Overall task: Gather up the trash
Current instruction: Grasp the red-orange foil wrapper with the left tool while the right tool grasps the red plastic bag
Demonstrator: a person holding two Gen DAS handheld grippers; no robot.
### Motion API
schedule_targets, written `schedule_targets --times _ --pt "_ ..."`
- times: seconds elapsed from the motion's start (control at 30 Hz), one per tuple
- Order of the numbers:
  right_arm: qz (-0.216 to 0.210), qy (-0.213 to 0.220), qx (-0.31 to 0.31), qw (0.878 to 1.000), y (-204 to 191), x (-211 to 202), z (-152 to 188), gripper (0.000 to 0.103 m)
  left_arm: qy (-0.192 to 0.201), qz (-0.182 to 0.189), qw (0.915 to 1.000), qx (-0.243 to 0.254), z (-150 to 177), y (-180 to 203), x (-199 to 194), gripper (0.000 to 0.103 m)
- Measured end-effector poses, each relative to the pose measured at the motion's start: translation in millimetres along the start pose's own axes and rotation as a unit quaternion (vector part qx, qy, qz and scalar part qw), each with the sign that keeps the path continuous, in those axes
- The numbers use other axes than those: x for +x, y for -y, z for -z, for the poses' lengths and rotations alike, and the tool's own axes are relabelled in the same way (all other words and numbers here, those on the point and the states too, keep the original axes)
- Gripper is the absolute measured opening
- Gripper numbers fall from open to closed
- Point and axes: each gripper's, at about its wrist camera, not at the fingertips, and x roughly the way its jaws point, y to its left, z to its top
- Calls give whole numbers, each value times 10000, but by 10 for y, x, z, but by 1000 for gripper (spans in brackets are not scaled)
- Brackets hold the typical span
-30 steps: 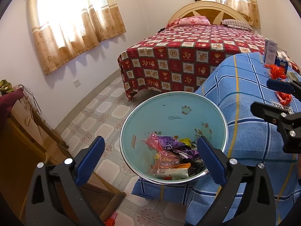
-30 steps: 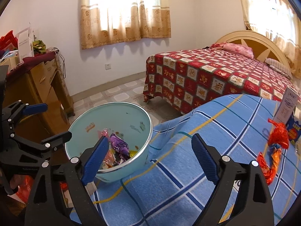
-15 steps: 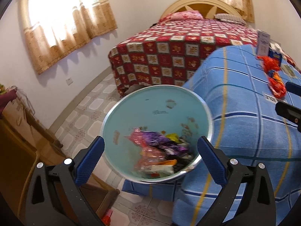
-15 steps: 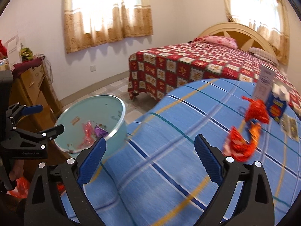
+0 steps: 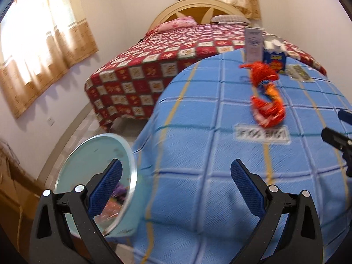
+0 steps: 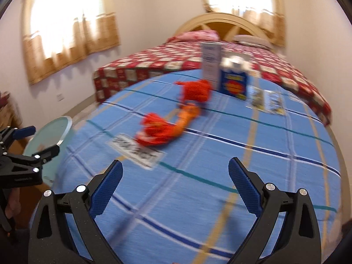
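Note:
Crumpled red and orange wrappers (image 6: pixel 160 129) lie on the blue checked tablecloth (image 6: pixel 220 176), with another red one (image 6: pixel 195 90) just behind; they also show as the wrappers (image 5: pixel 267 107) in the left wrist view. My right gripper (image 6: pixel 175 180) is open and empty, above the cloth short of the wrappers. My left gripper (image 5: pixel 176 178) is open and empty too, over the table's left edge. The light blue bin (image 5: pixel 94 154) with coloured wrappers inside stands beside the table, partly behind my left finger. The left gripper (image 6: pixel 28 140) appears near the bin (image 6: pixel 50 132).
A blue box (image 6: pixel 234 85), a standing white card (image 6: pixel 211 61) and flat packets (image 6: pixel 266 99) sit at the table's far side. A printed label (image 6: pixel 136 151) is on the cloth. A bed with a red checked quilt (image 5: pixel 154 70) lies beyond; a wooden cabinet (image 5: pixel 13 176) stands left.
Both grippers swung right, away from the bin and over the table. The bin slid to the left edge of both views and the red wrappers came nearer the middle.

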Motion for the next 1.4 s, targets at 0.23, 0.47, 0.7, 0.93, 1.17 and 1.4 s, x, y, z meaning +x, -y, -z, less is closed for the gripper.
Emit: schedule_targets --times 0.23,0.47,0.7,0.93,1.17,1.4 --pt "554 24 320 9979 586 -73 60 95 -67 223 9996 185 -295 544 157 97" --pt "892 99 809 9927 1094 -142 98 95 -110 405 9986 323 -585 1020 317 97" --pt "875 86 1074 9903 1337 -162 190 95 -484 462 9972 342 -752 1243 672 97" --pt "787 117 1216 9894 1370 -176 223 95 -864 745 9918 569 -690 1386 865 63" --pt "817 113 1210 9892 1339 -168 220 95 -691 1063 9896 681 -642 1345 658 31" --pt "733 56 1165 9905 1266 -156 188 95 -312 1083 9908 751 -452 940 134 29"
